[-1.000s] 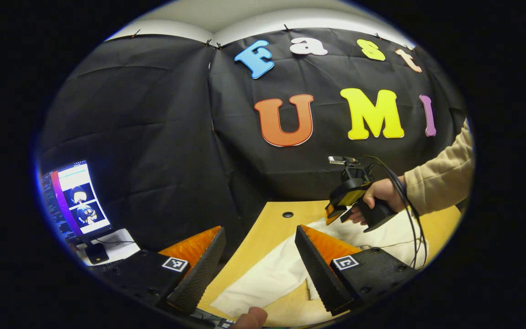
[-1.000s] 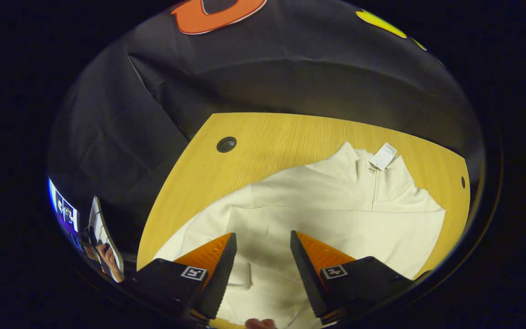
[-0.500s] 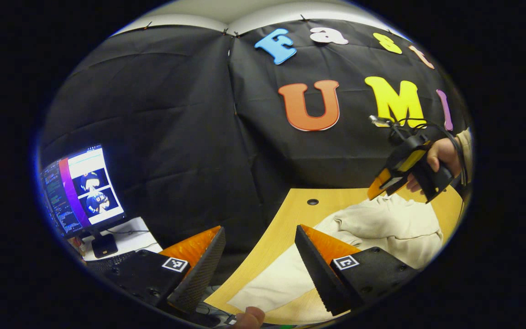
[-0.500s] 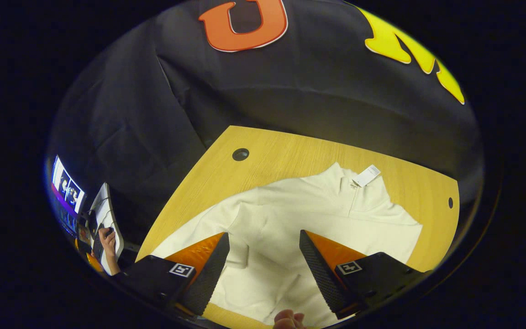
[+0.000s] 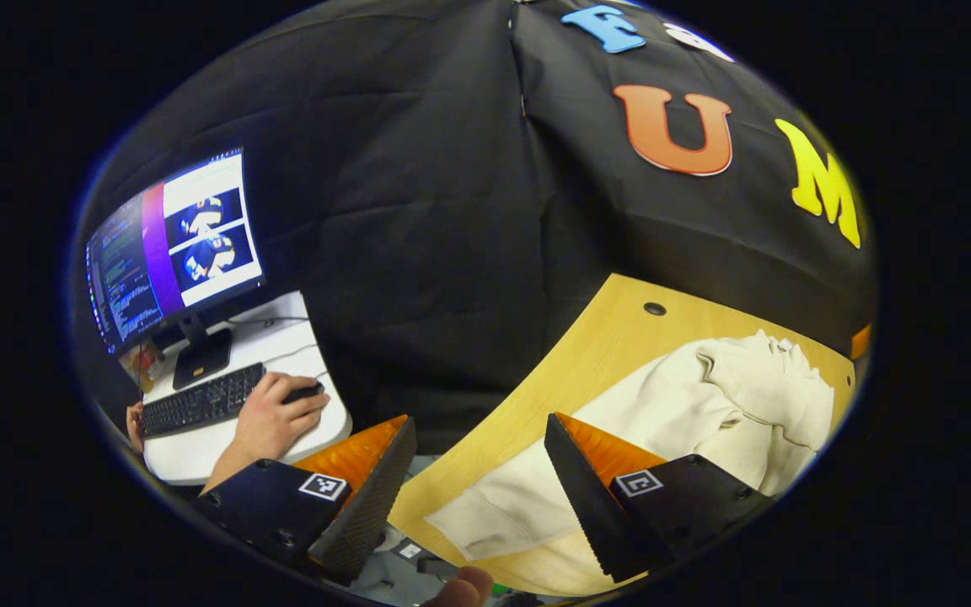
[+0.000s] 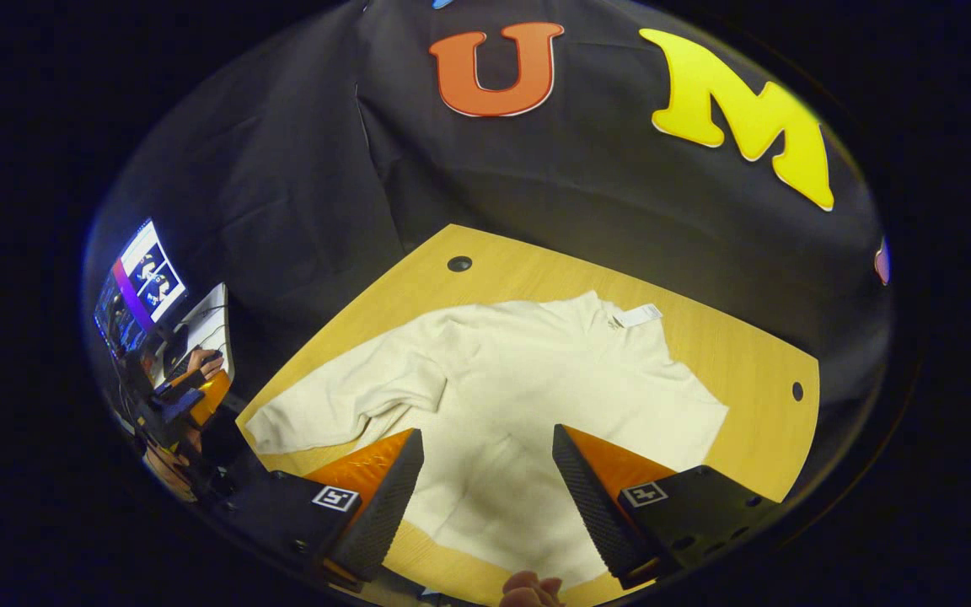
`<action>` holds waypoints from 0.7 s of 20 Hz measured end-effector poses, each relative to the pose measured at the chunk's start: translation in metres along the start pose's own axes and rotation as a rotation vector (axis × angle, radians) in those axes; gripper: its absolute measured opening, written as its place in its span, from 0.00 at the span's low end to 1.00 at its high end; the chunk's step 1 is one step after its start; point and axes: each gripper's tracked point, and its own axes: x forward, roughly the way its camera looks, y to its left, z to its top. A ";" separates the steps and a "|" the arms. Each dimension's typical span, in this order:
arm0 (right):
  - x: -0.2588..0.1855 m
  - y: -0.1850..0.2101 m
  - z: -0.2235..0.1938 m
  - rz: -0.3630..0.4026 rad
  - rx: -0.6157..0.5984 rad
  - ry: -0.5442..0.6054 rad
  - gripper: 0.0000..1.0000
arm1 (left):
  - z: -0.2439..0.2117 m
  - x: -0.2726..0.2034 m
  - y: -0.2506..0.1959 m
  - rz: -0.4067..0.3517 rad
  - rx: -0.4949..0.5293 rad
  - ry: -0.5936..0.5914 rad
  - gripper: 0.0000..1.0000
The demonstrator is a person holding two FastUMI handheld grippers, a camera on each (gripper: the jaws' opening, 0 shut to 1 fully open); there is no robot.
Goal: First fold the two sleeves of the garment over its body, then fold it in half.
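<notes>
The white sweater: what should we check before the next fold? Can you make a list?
1. Right sleeve folded over the body: ok; the sweater shows no sleeve sticking out on that side.
2. Left sleeve folded over: not ok, it lies stretched out on the table.
3. Left gripper open and empty: ok.
4. Right gripper open and empty: ok.
5. Sweater fully on the table: cannot tell; the near hem is hidden.
6. Paper tag at the collar out of the way: ok.
</notes>
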 end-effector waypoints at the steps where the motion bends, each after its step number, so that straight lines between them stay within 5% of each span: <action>1: -0.005 -0.008 -0.010 -0.014 -0.001 0.002 0.93 | -0.012 0.003 -0.001 0.005 -0.023 0.053 0.99; 6: -0.023 -0.036 -0.068 -0.032 0.045 0.041 0.96 | -0.064 0.014 -0.020 -0.031 -0.265 0.334 0.99; 14: -0.037 -0.073 -0.150 -0.044 0.197 0.110 0.96 | -0.090 0.020 -0.007 0.018 -0.264 0.567 0.99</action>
